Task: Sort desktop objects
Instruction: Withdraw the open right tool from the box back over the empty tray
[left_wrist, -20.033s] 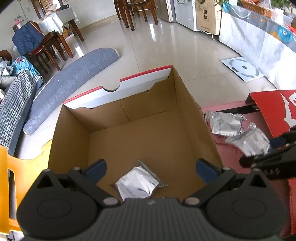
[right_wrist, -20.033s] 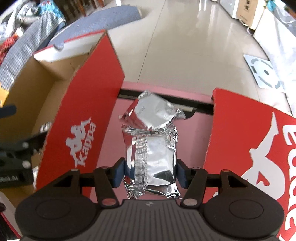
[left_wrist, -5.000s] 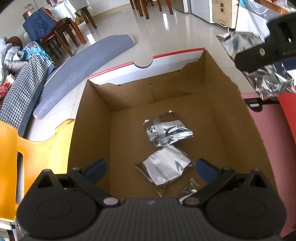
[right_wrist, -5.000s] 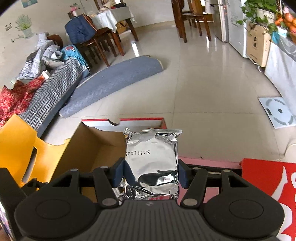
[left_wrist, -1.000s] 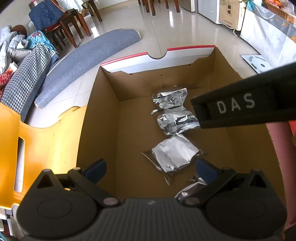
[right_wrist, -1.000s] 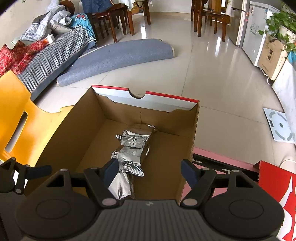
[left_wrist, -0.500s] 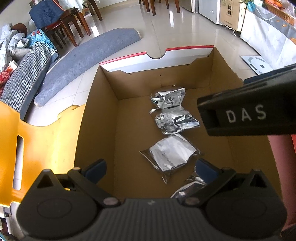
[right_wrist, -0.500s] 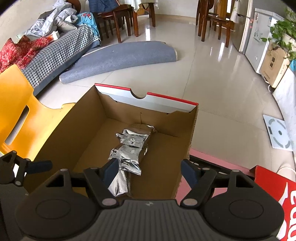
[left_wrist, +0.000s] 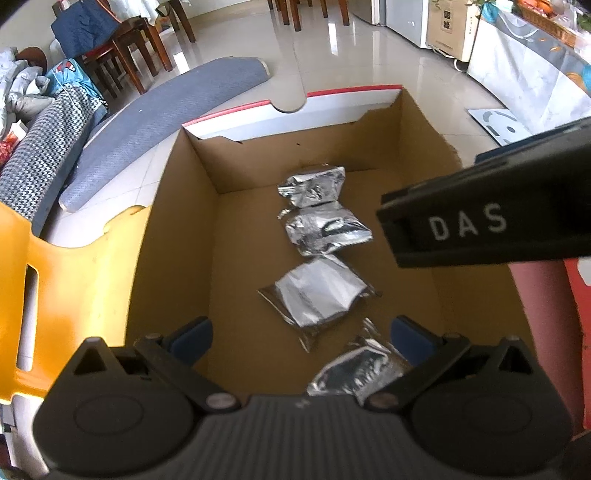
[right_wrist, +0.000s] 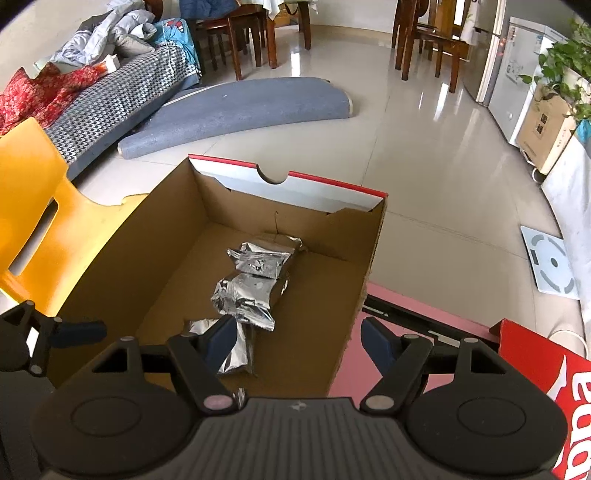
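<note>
An open cardboard box (left_wrist: 177, 221) holds several silver foil packets lying in a row along its floor, the farthest (left_wrist: 314, 184) near the back wall and the nearest (left_wrist: 362, 365) under my left gripper. My left gripper (left_wrist: 297, 332) stands open over the box's near end with nothing between its fingers. The right gripper's black body marked DAS (left_wrist: 480, 225) crosses the left wrist view above the box's right wall. In the right wrist view my right gripper (right_wrist: 299, 334) is open and empty above the box's right wall (right_wrist: 373, 258), with the packets (right_wrist: 247, 299) below and to the left.
A red box lid (right_wrist: 535, 369) lies on the pink tabletop (right_wrist: 369, 369) to the right. A yellow chair (left_wrist: 74, 277) stands against the box's left side. Beyond the box are a tiled floor and a blue-grey mat (right_wrist: 240, 107).
The right gripper has drawn back to the right and risen a little, still open. The packets in the box and my left gripper have stayed put.
</note>
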